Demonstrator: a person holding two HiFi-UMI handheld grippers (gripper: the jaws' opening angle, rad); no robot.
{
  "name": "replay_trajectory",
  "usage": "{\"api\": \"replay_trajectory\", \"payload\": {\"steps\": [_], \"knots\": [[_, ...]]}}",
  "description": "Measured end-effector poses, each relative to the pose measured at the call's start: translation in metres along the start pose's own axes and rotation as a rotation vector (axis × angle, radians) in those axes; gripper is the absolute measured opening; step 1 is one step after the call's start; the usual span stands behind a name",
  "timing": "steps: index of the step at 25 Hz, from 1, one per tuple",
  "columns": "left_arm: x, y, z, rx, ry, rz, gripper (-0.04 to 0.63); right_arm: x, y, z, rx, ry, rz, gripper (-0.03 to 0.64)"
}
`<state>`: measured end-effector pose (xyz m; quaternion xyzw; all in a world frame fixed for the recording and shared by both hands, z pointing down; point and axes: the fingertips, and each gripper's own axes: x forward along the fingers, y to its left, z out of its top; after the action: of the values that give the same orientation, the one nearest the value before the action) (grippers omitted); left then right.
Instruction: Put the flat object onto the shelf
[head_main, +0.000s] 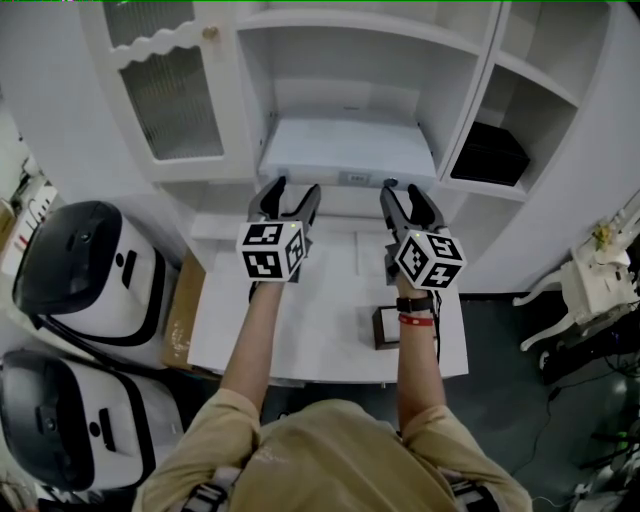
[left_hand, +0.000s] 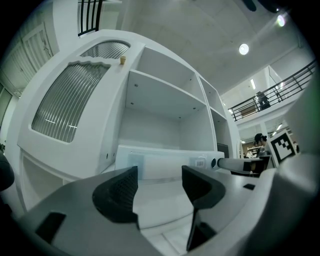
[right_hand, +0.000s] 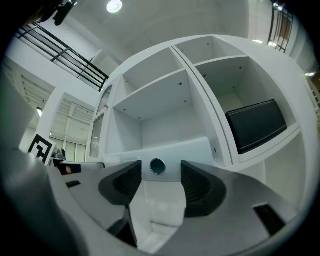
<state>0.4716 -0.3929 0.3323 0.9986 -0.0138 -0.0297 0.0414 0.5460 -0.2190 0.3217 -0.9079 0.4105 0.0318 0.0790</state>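
table (head_main: 330, 330) closest | left gripper (head_main: 296, 192) jaws apart, gripping nothing | right gripper (head_main: 404, 195) same deal, gaping and empty | both just beside the front edge of the flat white object (head_main: 345, 148) | it's lying in the shelf's (head_main: 466, 105) middle compartment

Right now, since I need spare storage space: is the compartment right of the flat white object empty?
No, a black box sits in the compartment just right of the flat white object.
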Motion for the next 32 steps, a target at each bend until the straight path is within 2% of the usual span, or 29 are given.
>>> {"api": "replay_trajectory", "payload": {"steps": [6,17,32], "knots": [[0.013,0.005,0.000,-0.010,0.013,-0.003,0.290,0.012,-0.005,-0.001,-0.036,0.011,-0.016,0.261],[0.032,0.014,-0.002,0.012,0.036,0.005,0.290,0.034,-0.013,-0.003,-0.037,0.024,-0.030,0.261],[0.044,0.020,-0.003,-0.011,0.047,-0.006,0.285,0.044,-0.016,-0.005,-0.035,0.038,-0.039,0.249]]}}
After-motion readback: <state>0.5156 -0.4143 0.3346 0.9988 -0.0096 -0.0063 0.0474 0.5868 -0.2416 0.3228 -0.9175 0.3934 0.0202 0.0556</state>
